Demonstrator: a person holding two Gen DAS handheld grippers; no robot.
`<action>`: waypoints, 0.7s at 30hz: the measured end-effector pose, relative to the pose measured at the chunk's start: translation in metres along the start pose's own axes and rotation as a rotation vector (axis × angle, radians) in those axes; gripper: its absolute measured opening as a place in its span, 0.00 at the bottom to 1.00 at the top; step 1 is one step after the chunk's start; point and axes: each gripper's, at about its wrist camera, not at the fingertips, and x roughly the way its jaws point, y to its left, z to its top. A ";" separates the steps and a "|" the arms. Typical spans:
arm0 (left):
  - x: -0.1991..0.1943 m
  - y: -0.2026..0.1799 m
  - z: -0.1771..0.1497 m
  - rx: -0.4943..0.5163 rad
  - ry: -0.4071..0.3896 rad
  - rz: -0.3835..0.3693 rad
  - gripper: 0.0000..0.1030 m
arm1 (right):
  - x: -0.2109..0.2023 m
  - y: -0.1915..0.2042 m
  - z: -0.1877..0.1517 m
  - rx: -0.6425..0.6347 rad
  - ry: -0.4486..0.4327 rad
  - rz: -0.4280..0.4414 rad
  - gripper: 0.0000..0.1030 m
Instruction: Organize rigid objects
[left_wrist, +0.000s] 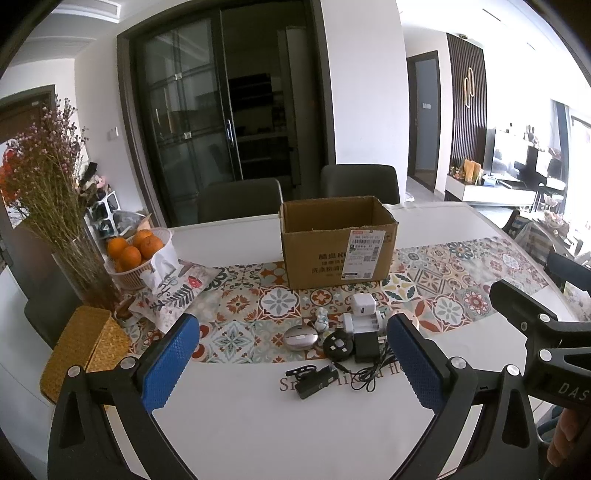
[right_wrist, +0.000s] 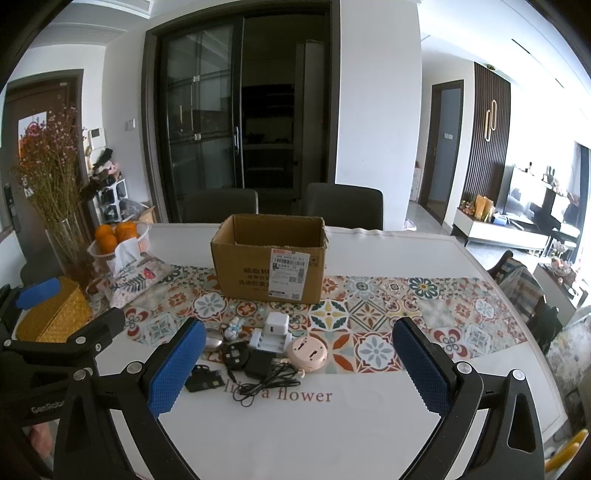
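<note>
Both of my grippers are spread wide with nothing between the blue textured pads: the left gripper (left_wrist: 291, 354) and the right gripper (right_wrist: 299, 354) hover above the worktop (right_wrist: 295, 424). The things to sort lie in a tight cluster at about 12 o'clock from my left gripper and 11 o'clock from my right, just short of the open cardboard box (right_wrist: 269, 258), which sits farther back on the patterned runner (right_wrist: 388, 314).

I judge them all light and stiff. The white charger cube (right_wrist: 276, 325) has flat, smooth sides, so I would pinch it across those. The round pink case (right_wrist: 307, 352) is glossy and may slip, so I would take it across its width. The black adapter (right_wrist: 260, 363) trails a limp cable (right_wrist: 266, 386) that could snag on its neighbours. The small figurine (right_wrist: 233, 329) looks fragile.
</note>
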 end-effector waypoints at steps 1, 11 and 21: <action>0.000 -0.001 -0.001 0.001 0.002 -0.002 1.00 | 0.000 0.001 0.000 -0.001 0.001 0.000 0.99; 0.004 0.000 0.000 0.005 0.009 -0.007 1.00 | -0.001 0.003 -0.002 0.001 0.006 -0.001 0.99; 0.012 0.000 0.003 0.007 0.027 -0.014 1.00 | 0.007 -0.001 -0.006 0.013 0.021 0.001 0.99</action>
